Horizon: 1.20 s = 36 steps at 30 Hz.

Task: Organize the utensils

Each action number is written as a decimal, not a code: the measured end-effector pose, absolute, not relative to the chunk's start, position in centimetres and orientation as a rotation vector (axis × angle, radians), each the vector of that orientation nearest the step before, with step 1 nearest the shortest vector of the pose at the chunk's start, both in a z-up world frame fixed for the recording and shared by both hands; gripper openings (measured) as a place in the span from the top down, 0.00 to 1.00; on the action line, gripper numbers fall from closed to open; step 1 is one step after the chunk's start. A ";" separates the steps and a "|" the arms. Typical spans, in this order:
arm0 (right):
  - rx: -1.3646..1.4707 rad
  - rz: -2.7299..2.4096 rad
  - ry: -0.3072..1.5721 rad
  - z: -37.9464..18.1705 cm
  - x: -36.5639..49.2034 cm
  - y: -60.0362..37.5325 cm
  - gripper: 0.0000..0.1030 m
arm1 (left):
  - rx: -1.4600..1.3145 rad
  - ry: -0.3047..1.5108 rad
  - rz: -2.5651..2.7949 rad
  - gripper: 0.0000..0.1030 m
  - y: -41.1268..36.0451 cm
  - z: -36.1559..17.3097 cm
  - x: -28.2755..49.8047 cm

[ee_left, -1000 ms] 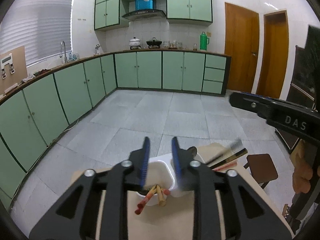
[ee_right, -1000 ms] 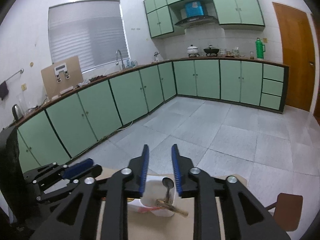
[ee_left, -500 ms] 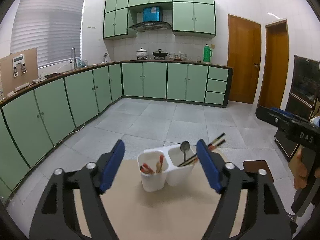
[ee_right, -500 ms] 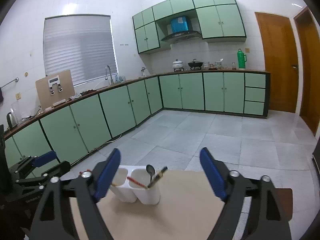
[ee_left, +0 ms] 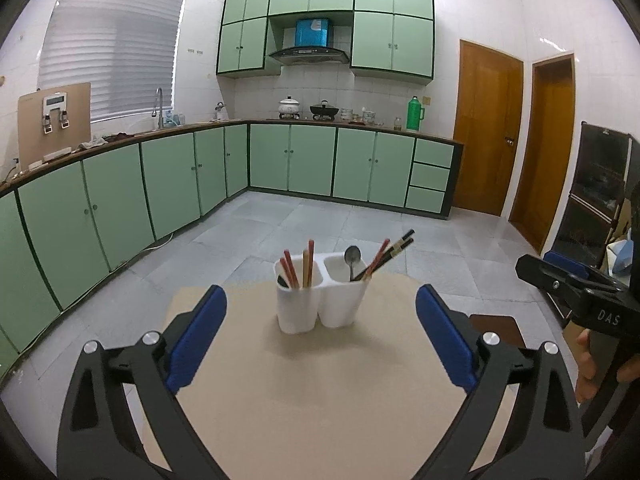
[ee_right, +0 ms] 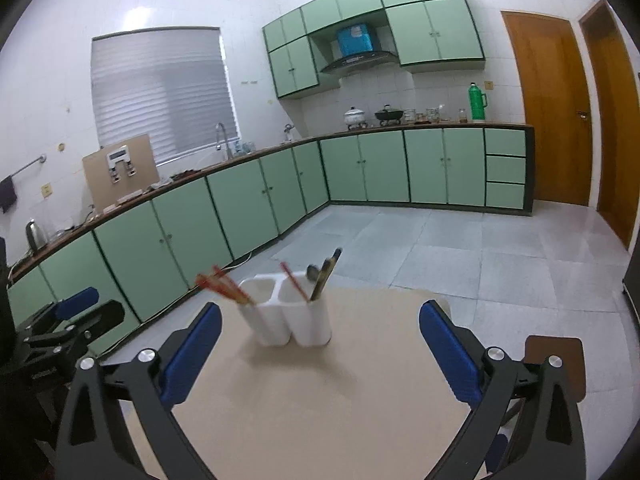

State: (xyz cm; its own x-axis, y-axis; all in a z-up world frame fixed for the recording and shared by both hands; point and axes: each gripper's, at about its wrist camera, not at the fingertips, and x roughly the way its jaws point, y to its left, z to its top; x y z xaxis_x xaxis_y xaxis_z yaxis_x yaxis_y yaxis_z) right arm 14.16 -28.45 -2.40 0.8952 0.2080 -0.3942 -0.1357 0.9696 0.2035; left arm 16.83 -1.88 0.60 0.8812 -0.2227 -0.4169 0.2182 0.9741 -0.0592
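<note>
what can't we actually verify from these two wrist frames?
- Lower ends of the chopsticks and spoon: hidden inside the white holder, both views.
- Dark item low in the holder's left cup: left wrist view, mostly hidden by the rim.
- Utensils in the right wrist view: motion-blurred.
- Right tongs handle: cut off by the frame edge.

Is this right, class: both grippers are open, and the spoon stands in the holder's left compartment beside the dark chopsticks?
No. The spoon and dark chopsticks stand in the right compartment of the holder, as the left wrist view shows. Both the left gripper and right gripper are open.
</note>
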 end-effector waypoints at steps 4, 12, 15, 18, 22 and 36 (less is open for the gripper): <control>0.149 0.206 0.419 -1.9 11.7 -27.3 0.06 | -0.017 0.439 -0.224 0.10 -1.4 0.8 14.8; 0.132 0.243 0.412 -1.0 8.2 -26.1 0.06 | -0.017 0.416 -0.205 0.10 -0.8 1.6 10.5; 0.114 0.247 0.409 -0.7 7.3 -25.6 0.06 | -0.020 0.404 -0.202 0.10 -0.6 2.3 9.5; 0.101 0.244 0.396 -0.3 6.4 -25.3 0.06 | -0.010 0.394 -0.196 0.10 -0.7 2.8 8.6; 0.090 0.246 0.380 0.2 5.4 -24.7 0.06 | -0.008 0.384 -0.200 0.10 -0.8 3.1 7.8; 0.072 0.249 0.361 0.7 4.4 -23.6 0.06 | -0.011 0.355 -0.192 0.10 -0.7 3.2 6.3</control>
